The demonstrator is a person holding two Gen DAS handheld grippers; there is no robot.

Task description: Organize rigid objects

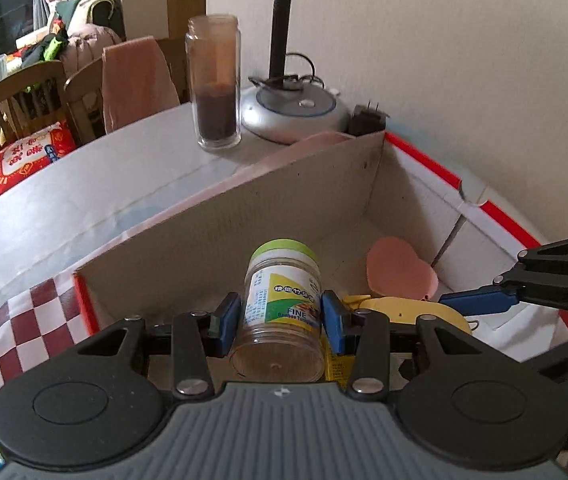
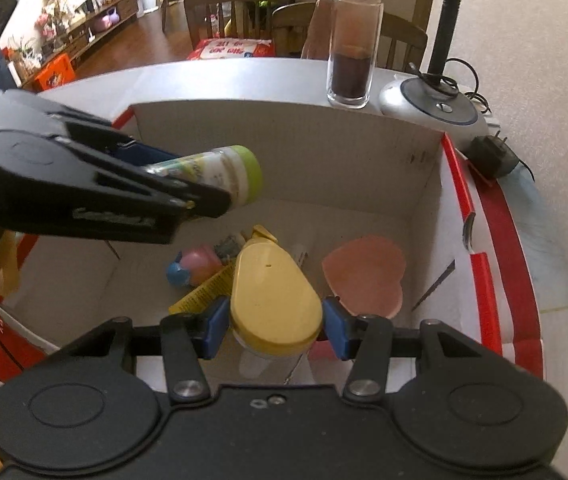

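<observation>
My left gripper (image 1: 282,318) is shut on a clear toothpick jar (image 1: 282,312) with a green lid, held on its side above the open cardboard box (image 1: 244,216). The jar also shows in the right wrist view (image 2: 224,172). My right gripper (image 2: 276,326) is shut on a yellow pear-shaped container (image 2: 274,300), held over the inside of the box (image 2: 284,136). A pink heart-shaped lid (image 2: 365,276) lies on the box floor, with a pink and blue ball (image 2: 194,266) and a yellow packet (image 2: 204,294) beside it.
A tall glass jar with dark powder (image 1: 215,84) stands on the table behind the box. A silver lamp base (image 1: 295,108) and a black plug (image 1: 367,118) sit by the wall. Wooden chairs (image 1: 24,96) stand beyond the table edge.
</observation>
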